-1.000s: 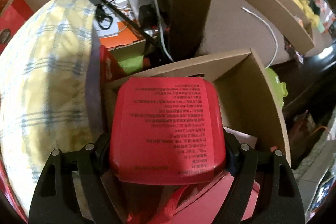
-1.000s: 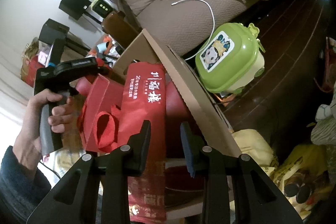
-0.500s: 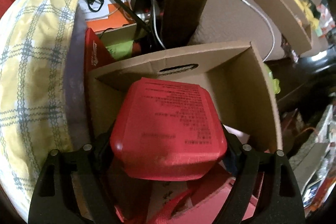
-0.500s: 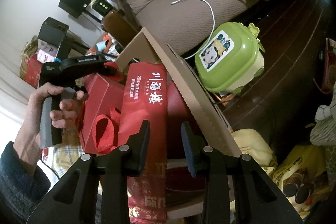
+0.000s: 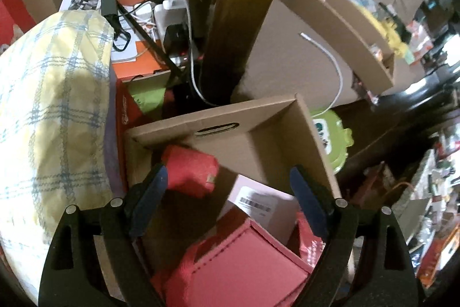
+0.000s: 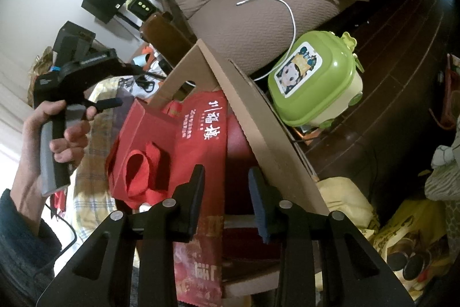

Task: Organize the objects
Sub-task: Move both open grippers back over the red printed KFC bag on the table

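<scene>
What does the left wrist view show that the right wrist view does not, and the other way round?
Only the left wrist view shows the white labelled box inside the cardboard box, and the left tool from behind, open and holding nothing. Only the right wrist view shows the hand holding that tool, and the right tool. Both show the cardboard box, the green case, the white cable and the yellow plaid bedding.

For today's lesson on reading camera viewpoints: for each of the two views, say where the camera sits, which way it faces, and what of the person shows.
Left wrist: on the left gripper, facing steeply down into the cardboard box; only its own open fingers show.
Right wrist: on the right gripper, facing down across the box; its fingers and the person's left hand show.
Shared: box, green case, white cable.
</scene>
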Tool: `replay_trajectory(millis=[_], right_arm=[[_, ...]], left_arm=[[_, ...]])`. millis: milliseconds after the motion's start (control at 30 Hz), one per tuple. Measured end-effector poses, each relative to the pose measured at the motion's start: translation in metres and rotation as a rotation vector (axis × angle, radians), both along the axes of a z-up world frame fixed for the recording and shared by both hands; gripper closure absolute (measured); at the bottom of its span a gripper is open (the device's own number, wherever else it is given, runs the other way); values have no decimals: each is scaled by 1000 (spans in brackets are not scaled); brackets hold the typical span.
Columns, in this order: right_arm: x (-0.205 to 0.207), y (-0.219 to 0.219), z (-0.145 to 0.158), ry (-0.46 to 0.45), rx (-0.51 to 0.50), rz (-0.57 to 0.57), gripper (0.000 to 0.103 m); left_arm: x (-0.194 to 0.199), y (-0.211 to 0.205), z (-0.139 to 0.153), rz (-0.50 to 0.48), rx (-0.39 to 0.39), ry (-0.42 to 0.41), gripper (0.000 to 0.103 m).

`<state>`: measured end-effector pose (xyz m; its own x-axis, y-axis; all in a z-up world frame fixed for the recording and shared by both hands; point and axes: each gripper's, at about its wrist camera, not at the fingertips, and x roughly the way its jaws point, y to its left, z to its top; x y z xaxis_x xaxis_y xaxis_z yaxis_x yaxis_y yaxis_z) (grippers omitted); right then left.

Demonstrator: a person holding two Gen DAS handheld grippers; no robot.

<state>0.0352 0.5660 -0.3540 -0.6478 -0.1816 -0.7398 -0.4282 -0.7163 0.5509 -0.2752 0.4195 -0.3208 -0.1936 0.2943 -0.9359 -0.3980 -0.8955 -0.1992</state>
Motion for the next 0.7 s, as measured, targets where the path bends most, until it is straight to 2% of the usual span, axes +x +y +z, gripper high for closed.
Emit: replay_trajectory(millis=[133,267,467,533,600,700], right_arm=[[0,1,-1,0,-1,0,70],[0,1,0,0,-1,-1,70],[3,1,12,67,23,-17,70],[4,0,18,95,41,-16,70],[4,0,22,107,59,-15,70],[4,-1,26,121,79,-16,70]], left_arm=[[8,-14,19,-8,45,18,18],[20,-36,47,-7,124,35,18],[28,-90,107,87,328,113,18],[33,-112,129,104,372,157,18],[39,-136,149,119,391,203,18],[53,-177,176,128,368,295,17]])
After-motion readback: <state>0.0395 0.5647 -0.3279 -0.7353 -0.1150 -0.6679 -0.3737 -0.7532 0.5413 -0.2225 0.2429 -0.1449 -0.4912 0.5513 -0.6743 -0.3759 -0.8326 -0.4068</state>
